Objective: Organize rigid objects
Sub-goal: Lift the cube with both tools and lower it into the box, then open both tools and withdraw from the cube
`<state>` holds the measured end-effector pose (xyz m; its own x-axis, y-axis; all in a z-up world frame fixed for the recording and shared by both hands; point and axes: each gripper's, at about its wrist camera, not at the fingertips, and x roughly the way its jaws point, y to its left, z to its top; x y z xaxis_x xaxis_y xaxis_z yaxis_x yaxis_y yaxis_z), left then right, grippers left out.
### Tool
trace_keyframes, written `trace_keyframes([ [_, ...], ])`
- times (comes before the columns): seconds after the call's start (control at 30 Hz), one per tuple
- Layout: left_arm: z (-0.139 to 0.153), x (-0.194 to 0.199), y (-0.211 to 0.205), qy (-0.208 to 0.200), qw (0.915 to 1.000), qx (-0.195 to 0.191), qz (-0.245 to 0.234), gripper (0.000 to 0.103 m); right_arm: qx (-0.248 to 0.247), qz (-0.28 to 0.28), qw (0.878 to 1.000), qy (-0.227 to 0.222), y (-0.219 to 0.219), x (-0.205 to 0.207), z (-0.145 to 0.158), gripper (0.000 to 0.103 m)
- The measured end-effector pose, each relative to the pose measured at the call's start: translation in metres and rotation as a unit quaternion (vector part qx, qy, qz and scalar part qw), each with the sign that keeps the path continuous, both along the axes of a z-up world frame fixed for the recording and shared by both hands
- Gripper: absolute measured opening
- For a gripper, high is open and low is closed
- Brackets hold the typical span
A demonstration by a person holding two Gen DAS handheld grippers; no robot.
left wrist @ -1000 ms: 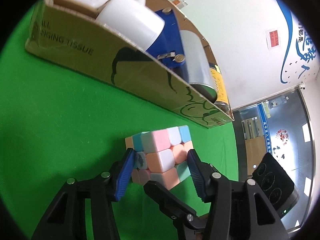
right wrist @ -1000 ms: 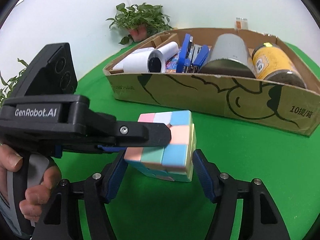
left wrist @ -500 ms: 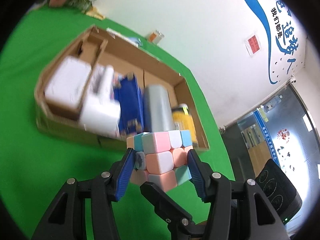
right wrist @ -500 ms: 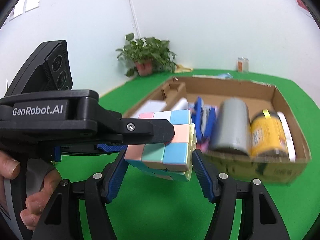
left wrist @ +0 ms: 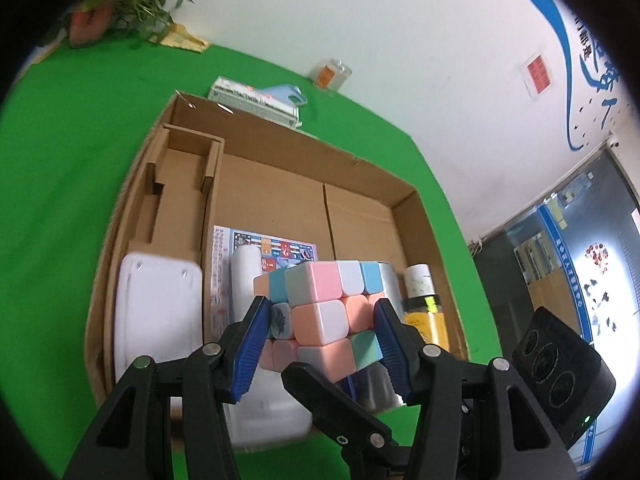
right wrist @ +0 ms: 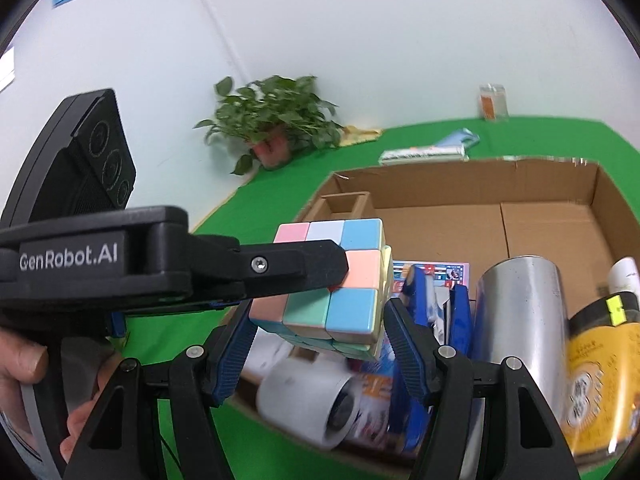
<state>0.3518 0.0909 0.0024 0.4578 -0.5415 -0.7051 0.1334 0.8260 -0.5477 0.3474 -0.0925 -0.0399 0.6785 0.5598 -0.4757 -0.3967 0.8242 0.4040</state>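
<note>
Cube (left wrist: 332, 312), clamped between both grippers (left wrist: 320, 334) (right wrist: 316, 332), hangs over the half-filled box (left wrist: 404, 200), where cup (right wrist: 520, 300), jar (right wrist: 600, 360) and roll (right wrist: 308, 400) already lie; only placing it remains.

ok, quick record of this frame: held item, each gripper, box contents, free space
held item: pastel puzzle cube, off the table, above the cardboard box
left gripper: shut on the cube's sides
right gripper: shut on the same cube, across the other pair of sides
box contents: white paper roll, blue stapler, steel can, yellow-label jar, white flat case, printed leaflet
free space: bare box floor at the far half
</note>
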Motion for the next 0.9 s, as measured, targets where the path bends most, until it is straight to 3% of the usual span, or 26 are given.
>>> trace_keyframes([
  [0.13,-0.014,0.014,-0.008,0.017,0.9996,0.021,-0.009,0.051,0.009,-0.001,0.999,0.041,-0.001,0.024,-0.019,0.062],
  [0.3,-0.019,0.017,-0.001,0.021,0.9997,-0.002,-0.008,0.051,-0.013,0.005,0.999,0.042,0.004,0.025,-0.024,0.062],
  [0.37,-0.012,0.009,-0.002,0.006,0.9999,0.008,-0.012,0.051,-0.022,0.0,0.999,0.034,0.0,0.015,-0.018,0.064],
  [0.5,0.01,-0.017,-0.002,-0.046,0.9982,0.036,-0.009,0.053,-0.05,-0.021,0.999,0.003,-0.015,-0.027,-0.006,0.097],
  [0.53,0.019,-0.031,-0.003,-0.073,0.9958,0.056,-0.003,0.055,-0.056,-0.024,0.998,-0.006,-0.019,-0.039,-0.003,0.102],
  [0.6,0.03,-0.054,-0.005,-0.116,0.9895,0.086,0.009,0.065,-0.081,-0.048,0.995,-0.03,-0.031,-0.069,0.0,0.102],
  [0.67,0.039,-0.084,-0.009,-0.167,0.9786,0.115,0.036,0.085,-0.1,-0.075,0.991,-0.038,-0.044,-0.091,-0.002,0.103],
  [0.77,0.041,-0.129,-0.024,-0.227,0.9566,0.165,0.079,0.085,-0.111,-0.11,0.987,-0.031,-0.06,-0.112,-0.005,0.103],
  [0.83,0.038,-0.151,-0.034,-0.239,0.9486,0.186,0.092,0.085,-0.123,-0.125,0.984,-0.029,-0.066,-0.122,-0.007,0.103],
  [0.9,0.033,-0.168,-0.045,-0.236,0.9464,0.197,0.099,0.085,-0.135,-0.142,0.98,-0.023,-0.076,-0.136,-0.01,0.103],
])
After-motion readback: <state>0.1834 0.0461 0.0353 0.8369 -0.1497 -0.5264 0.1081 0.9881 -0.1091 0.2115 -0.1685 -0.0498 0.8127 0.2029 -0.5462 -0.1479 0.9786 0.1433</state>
